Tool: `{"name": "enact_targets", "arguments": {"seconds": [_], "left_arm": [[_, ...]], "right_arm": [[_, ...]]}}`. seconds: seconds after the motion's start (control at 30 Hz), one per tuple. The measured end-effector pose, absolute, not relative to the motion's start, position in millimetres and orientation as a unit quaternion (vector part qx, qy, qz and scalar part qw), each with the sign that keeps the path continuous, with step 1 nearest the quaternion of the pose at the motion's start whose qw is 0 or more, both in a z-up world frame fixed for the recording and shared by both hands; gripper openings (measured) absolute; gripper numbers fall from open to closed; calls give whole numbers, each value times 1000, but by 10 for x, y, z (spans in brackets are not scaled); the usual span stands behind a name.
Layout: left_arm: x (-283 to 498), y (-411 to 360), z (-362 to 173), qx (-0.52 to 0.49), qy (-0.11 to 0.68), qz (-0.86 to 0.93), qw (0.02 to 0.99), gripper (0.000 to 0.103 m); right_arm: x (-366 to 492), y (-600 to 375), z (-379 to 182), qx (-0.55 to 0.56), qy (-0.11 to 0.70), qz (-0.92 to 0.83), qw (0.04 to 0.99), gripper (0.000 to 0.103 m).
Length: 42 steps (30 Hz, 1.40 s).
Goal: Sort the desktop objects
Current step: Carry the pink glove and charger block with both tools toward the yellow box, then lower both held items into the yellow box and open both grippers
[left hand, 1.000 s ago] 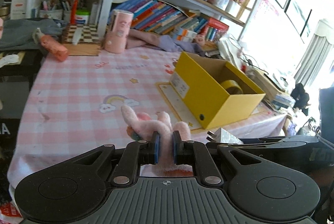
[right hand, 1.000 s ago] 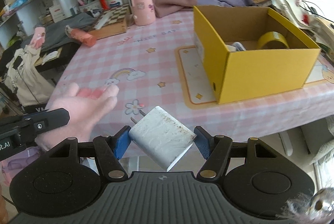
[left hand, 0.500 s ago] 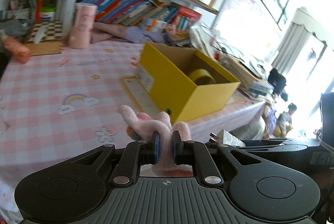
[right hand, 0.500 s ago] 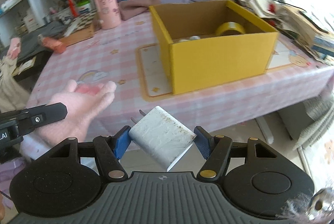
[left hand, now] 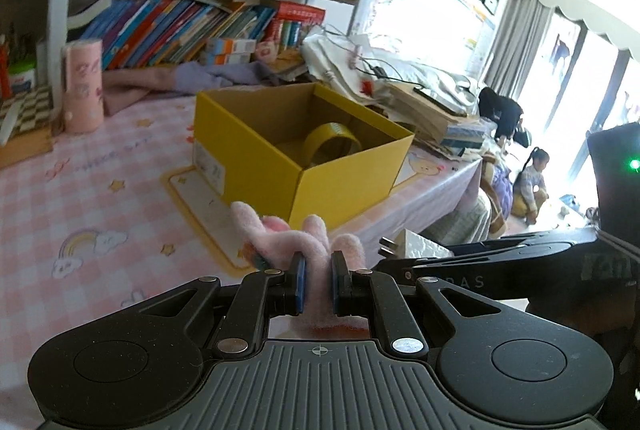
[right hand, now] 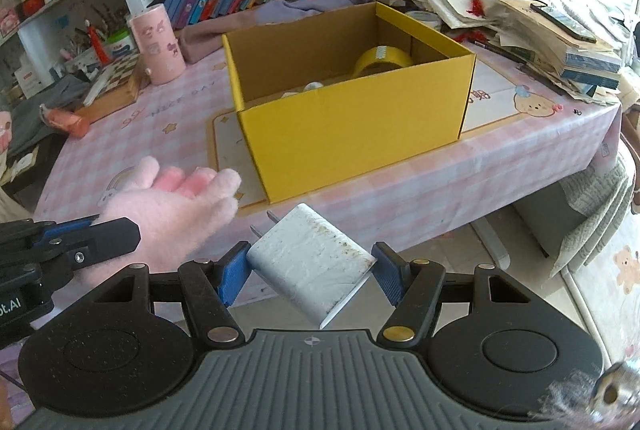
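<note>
Left hand-held gripper (left hand: 316, 284) pinching pink plush paw (left hand: 298, 240), digits forward | right (right hand: 310, 272) clamping white charger (right hand: 310, 266), prongs toward yellow box (right hand: 352, 133)

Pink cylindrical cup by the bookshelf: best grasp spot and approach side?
Grip the pink cup across its mid-body, coming from the open table side in front. It stands upright with straight round walls; shelf post and books crowd it behind, the chessboard sits on one side, so a frontal horizontal pinch looks cleanest.

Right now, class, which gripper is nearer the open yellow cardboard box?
Hard to tell; both hang short of the open yellow cardboard box off the table edge. Left gripper holds a pink plush glove; right gripper a white plug charger.
</note>
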<state>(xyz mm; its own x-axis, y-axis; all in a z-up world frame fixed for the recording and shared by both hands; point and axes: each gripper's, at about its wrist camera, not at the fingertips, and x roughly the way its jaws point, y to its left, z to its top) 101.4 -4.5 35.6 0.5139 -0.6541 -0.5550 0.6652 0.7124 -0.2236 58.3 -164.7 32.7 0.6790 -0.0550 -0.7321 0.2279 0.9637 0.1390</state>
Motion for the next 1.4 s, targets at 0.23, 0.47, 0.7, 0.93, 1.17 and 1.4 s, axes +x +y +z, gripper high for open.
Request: {"name": "enact_targets", "arguments": {"seconds": [0.23, 0.47, 0.7, 0.93, 1.17, 1.4], "left_arm": [[962, -304, 483, 43, 270, -388, 880, 11], [1085, -530, 716, 0, 225, -378, 898, 11], [1269, -829, 920, -10, 180, -354, 918, 11], [1597, -1129, 859, -7, 189, -298, 936, 12], [1945, -1321, 767, -15, 201, -241, 949, 12], [2288, -1515, 580, 18, 244, -220, 944, 12]], "right_arm": [[676, -1889, 345, 122, 381, -76, 913, 63], [764, -2202, 536, 120, 347, -72, 927, 63], [1059, -2578, 830, 132, 293, -36, 946, 63], [1538, -2893, 915, 108, 267, 6, 958, 63], [1978, -3025, 803, 93, 293, 68, 949, 63], [2344, -2977, 544, 57, 342, 122, 930, 63]]}}
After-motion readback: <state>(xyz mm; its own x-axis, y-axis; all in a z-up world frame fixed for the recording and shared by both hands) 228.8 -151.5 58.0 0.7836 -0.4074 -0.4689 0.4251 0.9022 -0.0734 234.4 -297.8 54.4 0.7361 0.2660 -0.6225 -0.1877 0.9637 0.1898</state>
